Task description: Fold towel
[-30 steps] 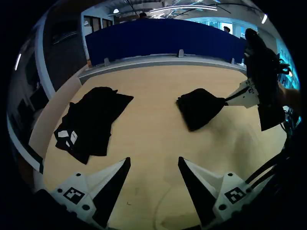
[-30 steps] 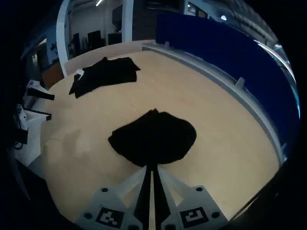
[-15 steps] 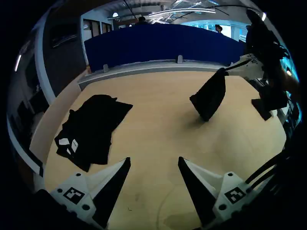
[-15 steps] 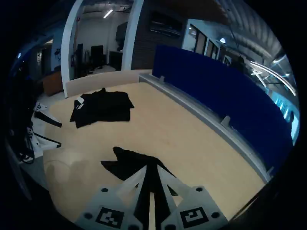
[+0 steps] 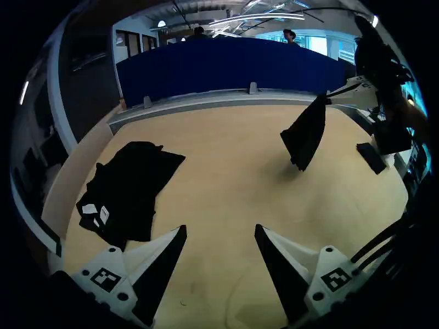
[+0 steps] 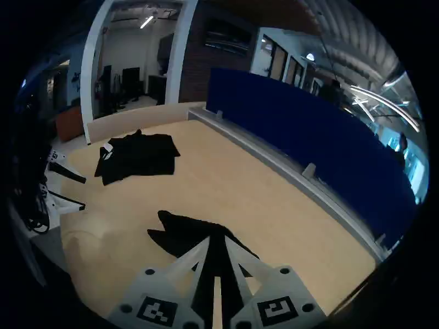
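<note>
Black towel (image 5: 304, 134) hung at 2 o'clock in left gripper view, pinched at its top corner by right gripper (image 5: 328, 97), jaws clenched on it, above the counter (image 5: 230, 181). In right gripper view it draped at 6 o'clock under the jaws. Left gripper (image 5: 220, 225) jaws released, holding nothing. Pile of black cloth (image 5: 126, 189) lay at 9 o'clock, well apart. Blue partition (image 5: 219, 63) stood at 12.
</note>
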Action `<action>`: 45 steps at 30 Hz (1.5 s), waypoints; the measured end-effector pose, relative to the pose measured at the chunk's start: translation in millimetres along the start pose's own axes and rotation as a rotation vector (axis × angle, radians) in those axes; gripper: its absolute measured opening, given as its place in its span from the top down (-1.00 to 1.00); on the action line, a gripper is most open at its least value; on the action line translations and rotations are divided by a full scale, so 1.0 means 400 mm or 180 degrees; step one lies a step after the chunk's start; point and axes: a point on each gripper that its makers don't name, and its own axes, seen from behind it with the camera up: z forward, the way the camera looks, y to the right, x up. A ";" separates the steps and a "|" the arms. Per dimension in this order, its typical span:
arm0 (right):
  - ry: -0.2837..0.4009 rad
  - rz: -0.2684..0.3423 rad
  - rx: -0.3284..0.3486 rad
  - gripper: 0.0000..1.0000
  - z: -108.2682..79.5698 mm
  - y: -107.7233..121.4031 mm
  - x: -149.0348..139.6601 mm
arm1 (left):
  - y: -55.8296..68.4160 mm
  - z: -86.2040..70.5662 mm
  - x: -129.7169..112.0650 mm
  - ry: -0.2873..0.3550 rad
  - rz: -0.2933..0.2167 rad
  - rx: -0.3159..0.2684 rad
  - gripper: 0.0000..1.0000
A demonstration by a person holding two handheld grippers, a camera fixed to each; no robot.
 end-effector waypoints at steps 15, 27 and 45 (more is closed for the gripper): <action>-0.0101 0.0165 -0.0274 0.93 -0.121 0.212 -0.101 | 0.014 0.027 0.028 -0.0015 0.0033 -0.0017 -0.84; -0.0295 0.0260 -0.0463 0.93 -0.242 0.411 -0.244 | 0.029 0.036 0.037 -0.0080 0.0036 0.0041 -0.84; -0.0594 0.0356 -0.0713 0.93 -0.371 0.640 -0.443 | 0.062 0.036 0.036 -0.0212 0.0080 0.0094 -0.84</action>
